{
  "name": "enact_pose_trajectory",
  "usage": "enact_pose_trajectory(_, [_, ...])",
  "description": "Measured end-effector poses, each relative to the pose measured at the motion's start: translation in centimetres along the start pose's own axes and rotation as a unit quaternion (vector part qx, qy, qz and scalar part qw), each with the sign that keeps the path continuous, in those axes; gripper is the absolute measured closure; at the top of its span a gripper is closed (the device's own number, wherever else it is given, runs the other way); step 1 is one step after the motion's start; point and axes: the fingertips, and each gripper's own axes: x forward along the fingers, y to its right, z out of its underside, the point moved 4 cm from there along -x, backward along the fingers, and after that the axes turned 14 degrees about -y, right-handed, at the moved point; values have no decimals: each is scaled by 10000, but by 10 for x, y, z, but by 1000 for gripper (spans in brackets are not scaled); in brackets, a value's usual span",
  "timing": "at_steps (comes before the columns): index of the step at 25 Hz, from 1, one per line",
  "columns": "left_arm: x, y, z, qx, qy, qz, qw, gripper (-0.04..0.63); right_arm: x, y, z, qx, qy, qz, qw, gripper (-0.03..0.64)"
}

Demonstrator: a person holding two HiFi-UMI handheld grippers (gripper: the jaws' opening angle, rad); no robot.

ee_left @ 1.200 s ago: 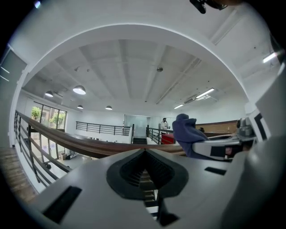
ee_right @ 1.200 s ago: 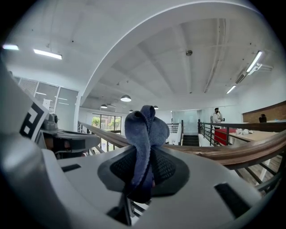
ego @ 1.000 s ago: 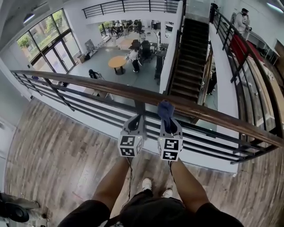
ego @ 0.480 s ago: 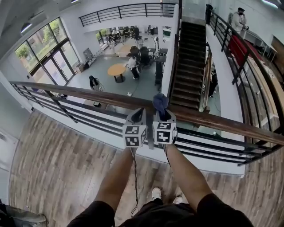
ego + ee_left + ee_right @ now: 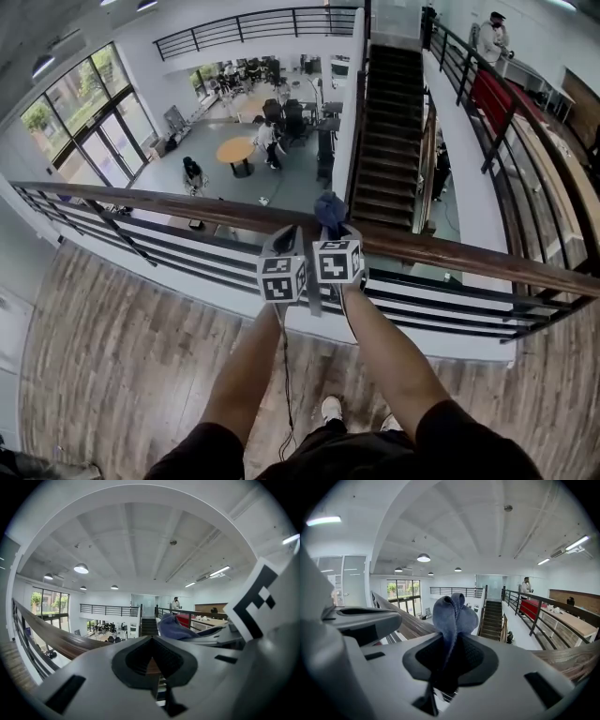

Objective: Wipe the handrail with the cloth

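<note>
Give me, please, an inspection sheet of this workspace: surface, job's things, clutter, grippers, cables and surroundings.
Surface: wood-plank floor under the person.
Job's things: brown handrail runs across; blue cloth sits over it, contact cannot be told.
Clutter: nothing seen.
Grippers: left gripper shut, holding nothing; right gripper shut on the cloth; the two are side by side.
Cables: thin cable hangs below the left gripper.
Surroundings: staircase, round table in the hall below, person on the far walkway.

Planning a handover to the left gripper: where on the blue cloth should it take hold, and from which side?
Take the bunched lobe of the blue fabric cloth that stands free beyond the right gripper, whose jaws are shut on it. Probably come from its left, where the left gripper sits alongside, shut and empty. The rest is pinched inside.
</note>
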Motion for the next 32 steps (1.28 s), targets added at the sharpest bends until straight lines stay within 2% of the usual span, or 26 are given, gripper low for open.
enact_pose_trajectory(5, [-7, 9, -9, 76, 193, -161, 9997, 592, -4, 6, -2, 33, -149, -181, 9997, 537])
enact_pose_trajectory(16, [0, 74, -8, 172, -11, -83, 9998, 592, -30, 75, 25, -63, -391, 3, 9992, 537])
enact_pose_trajectory(27, [15, 200, -10, 344, -27, 190, 9992, 592, -74, 183, 63, -8, -548, 15, 9985, 537])
enact_pose_trajectory(32, [22, 269, -15, 455, -54, 378, 9982, 592, -103, 253, 93, 73, -525, 200, 9984, 537])
